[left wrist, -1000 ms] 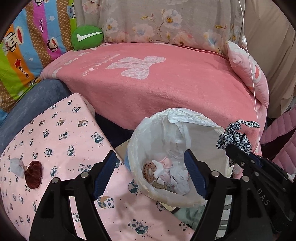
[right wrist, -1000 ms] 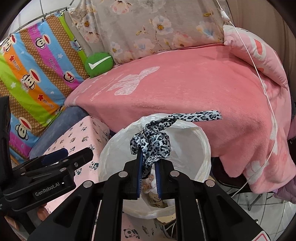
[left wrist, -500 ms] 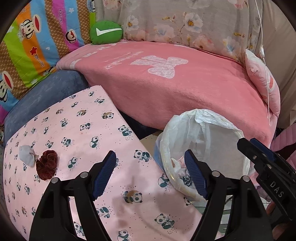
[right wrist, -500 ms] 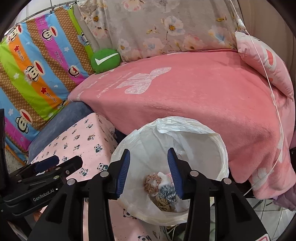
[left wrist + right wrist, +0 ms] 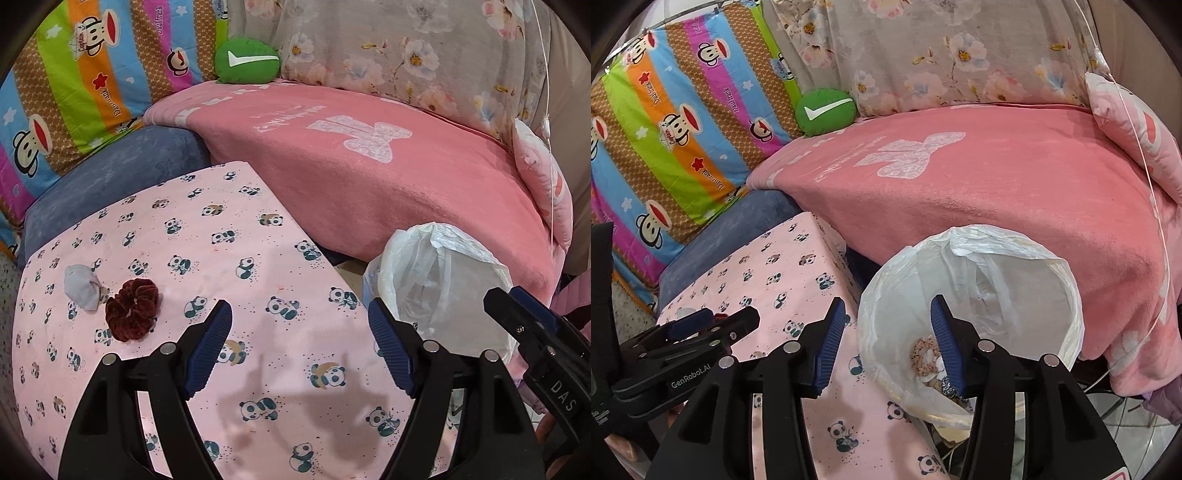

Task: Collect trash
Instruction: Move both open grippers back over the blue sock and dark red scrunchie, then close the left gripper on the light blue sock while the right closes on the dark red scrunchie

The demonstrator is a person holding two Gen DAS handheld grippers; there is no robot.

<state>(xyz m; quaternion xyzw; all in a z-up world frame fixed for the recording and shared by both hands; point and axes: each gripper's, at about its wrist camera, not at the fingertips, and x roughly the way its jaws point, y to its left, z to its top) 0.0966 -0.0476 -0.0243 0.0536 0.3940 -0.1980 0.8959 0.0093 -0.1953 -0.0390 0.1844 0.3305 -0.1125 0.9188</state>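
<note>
My landmark is the trash bin (image 5: 967,317), a round bin lined with a thin white plastic bag, standing on the floor between a pink panda-print table (image 5: 229,258) and a sofa draped in a pink blanket (image 5: 388,177).

My left gripper (image 5: 299,347) hovers over the table, off to the left of the bin. Its two blue-padded fingers (image 5: 208,345) are spread wide apart and hold nothing. Farther left of the bin, near the table's far left edge, lie two pieces of trash: a dark red scrunchie (image 5: 131,314) and, touching its left side, a small crumpled grey-white wad (image 5: 82,287). Both sit well apart from my left gripper.

My right gripper (image 5: 888,343) hangs just above the bin's near left rim. Its fingers are also spread apart and empty; one is over the table edge and the other over the bin's mouth. Down inside the bin I see collected scraps (image 5: 925,356): a speckled pinkish ring, some pale bits, and a scrap of black-and-white spotted fabric partly hidden behind my right finger.

Behind the bin, on the sofa, a round green cushion with a white check mark (image 5: 824,110) sits at the blanket's far left corner, beside a striped monkey-print cover (image 5: 676,118). A floral cloth (image 5: 942,55) covers the sofa back, and a thin white cord (image 5: 1148,192) hangs down at the right of the bin.
</note>
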